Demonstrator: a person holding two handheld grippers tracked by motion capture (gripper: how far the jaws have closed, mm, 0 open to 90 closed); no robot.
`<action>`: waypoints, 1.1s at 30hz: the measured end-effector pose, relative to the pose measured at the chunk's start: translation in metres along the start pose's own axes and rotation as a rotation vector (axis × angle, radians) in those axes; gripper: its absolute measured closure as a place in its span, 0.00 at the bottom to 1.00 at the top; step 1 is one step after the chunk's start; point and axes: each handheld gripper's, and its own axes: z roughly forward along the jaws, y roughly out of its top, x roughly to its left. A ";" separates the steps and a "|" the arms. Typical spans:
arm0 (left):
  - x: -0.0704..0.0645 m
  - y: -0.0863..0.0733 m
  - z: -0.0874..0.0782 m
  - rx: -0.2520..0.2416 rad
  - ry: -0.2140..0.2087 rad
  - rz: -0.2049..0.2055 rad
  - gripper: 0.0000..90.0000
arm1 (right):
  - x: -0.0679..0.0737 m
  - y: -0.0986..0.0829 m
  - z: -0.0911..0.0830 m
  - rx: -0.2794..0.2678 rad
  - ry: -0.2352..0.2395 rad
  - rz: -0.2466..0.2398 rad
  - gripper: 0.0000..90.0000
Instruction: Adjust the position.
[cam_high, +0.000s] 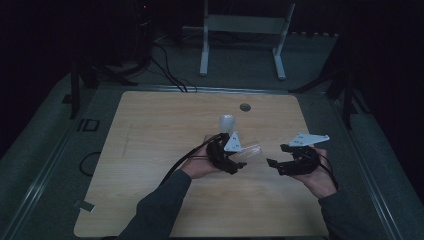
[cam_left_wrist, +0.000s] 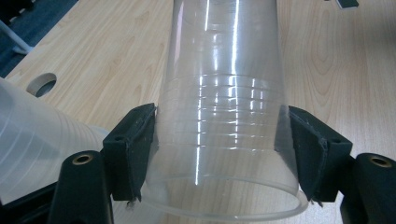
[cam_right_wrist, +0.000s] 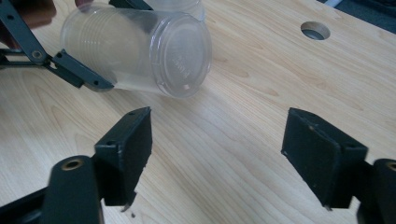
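The left claw (cam_high: 239, 161) grasps a clear plastic cup (cam_high: 248, 151) near the middle of the bench (cam_high: 150, 150), slightly toward the right edge. The cup lies on its side in the air, its base pointing toward the right claw (cam_high: 278, 161). In the left gripper view the two black jaws press against opposite walls of the cup (cam_left_wrist: 224, 107) close to its open rim, and the ribbed wall runs away from the camera over the wood grain. A second clear cup (cam_high: 227, 122) stands just behind the left claw, toward the far edge; whether it stands on its base or on its rim I cannot tell. A part of it (cam_left_wrist: 32, 135) shows at the left of the left gripper view.

The right claw is released, its jaws spread wide with only bench between them, and it sits near the held cup without touching it. In the right gripper view the cup's round base (cam_right_wrist: 180, 58) faces the camera. A round cable hole (cam_high: 244, 107) sits near the middle of the far edge.
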 end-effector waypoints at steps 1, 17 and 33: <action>0.000 0.001 0.000 0.000 -0.002 0.002 0.33 | 0.000 0.001 0.000 0.004 -0.003 -0.011 0.28; -0.001 0.005 0.004 0.045 -0.016 0.047 0.33 | 0.007 0.005 0.001 0.093 -0.011 -0.148 0.44; -0.007 0.004 0.008 0.083 -0.026 0.097 0.33 | 0.017 0.014 0.007 0.161 -0.016 -0.267 0.44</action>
